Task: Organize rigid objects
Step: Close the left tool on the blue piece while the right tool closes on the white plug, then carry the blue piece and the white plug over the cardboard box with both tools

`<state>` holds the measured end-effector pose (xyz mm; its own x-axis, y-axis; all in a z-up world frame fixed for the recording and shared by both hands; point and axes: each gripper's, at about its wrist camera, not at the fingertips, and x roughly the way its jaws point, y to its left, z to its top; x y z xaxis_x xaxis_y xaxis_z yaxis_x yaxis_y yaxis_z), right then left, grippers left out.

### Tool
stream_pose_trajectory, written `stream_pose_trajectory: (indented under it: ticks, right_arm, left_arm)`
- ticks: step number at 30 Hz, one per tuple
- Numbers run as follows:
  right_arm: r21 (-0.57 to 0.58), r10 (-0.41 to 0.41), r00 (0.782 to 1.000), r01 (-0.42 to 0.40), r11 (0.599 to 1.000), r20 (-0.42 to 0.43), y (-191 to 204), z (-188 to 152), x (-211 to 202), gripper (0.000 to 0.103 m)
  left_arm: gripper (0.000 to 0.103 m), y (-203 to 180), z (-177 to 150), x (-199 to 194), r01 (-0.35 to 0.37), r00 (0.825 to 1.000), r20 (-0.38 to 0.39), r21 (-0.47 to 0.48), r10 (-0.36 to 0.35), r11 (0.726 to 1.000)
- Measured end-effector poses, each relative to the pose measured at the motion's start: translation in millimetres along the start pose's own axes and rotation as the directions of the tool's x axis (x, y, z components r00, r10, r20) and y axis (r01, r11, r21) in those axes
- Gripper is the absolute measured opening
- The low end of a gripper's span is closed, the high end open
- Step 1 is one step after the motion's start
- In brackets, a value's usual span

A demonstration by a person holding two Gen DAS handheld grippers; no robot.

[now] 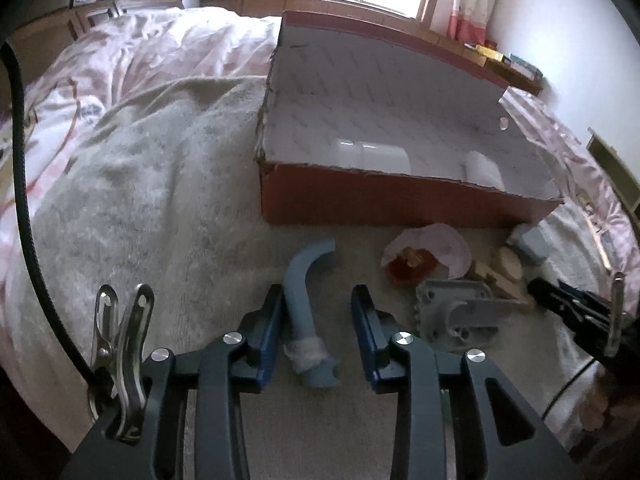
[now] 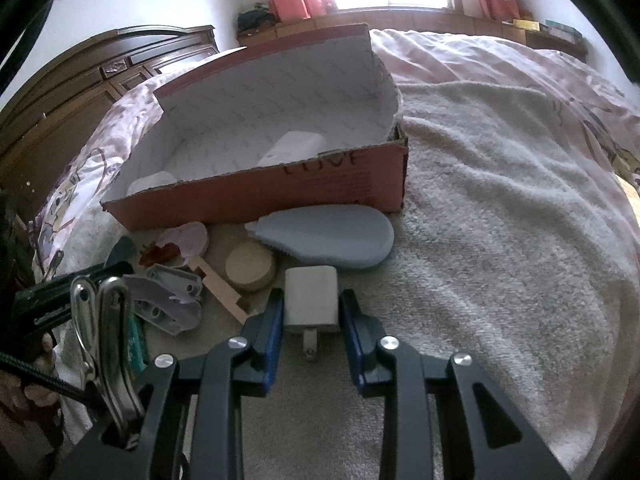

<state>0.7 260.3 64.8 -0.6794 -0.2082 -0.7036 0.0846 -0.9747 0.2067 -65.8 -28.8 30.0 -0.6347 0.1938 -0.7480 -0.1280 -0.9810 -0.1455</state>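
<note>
Left gripper (image 1: 318, 334) partly spread, jaws standing clear on either side of a curved blue pipe piece (image 1: 306, 280) with white fluff wrapped near its lower end; left finger (image 1: 272, 334) just beside the pipe's stem, not visibly pressing, right finger (image 1: 364, 334) well apart from it, so nothing gripped. Pipe lay on the grey-white towel (image 1: 140, 184), in front of the red cardboard box (image 1: 360, 200). Right gripper (image 2: 311, 312) narrowed onto a small white charger block (image 2: 311, 294), both blue pads flat against its sides, metal prongs pointing back toward the camera. Block sat low over the towel, whether lifted or resting could not be told. Just beyond it: a blue oval pad (image 2: 332, 236) against the box's front wall, a round beige disc (image 2: 250, 268), a pale wooden piece (image 2: 220, 288), a grey metal bracket (image 2: 168, 300) and a pink shell-like item (image 2: 188, 238). Inside the box, two white objects (image 2: 292, 146) on the white lining. Box sat open on the bed, near the window side.
</note>
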Motion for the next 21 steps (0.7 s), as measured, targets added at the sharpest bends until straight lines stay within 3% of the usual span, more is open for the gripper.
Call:
stream_pose_trajectory:
  ticks: [4,11,21]
  right_arm:
    - [0.001,0.002,1.000,-0.002,1.000,0.003,0,0,0,0.029]
    - [0.006,0.018,1.000,-0.018,1.000,0.016,1,3,-7,0.028]
    - [-0.033,0.022,0.998,-0.020,0.999,0.054,6,29,-38,0.028]
  left_arm:
    - [0.013,-5,-3,-3,-0.063,0.998,0.010,0.036,0.063,0.997]
    - [0.013,1,1,-29,-0.028,0.998,0.060,0.031,0.026,0.999]
    - [0.013,-8,43,-69,-0.015,0.985,0.172,0.102,-0.003,0.995]
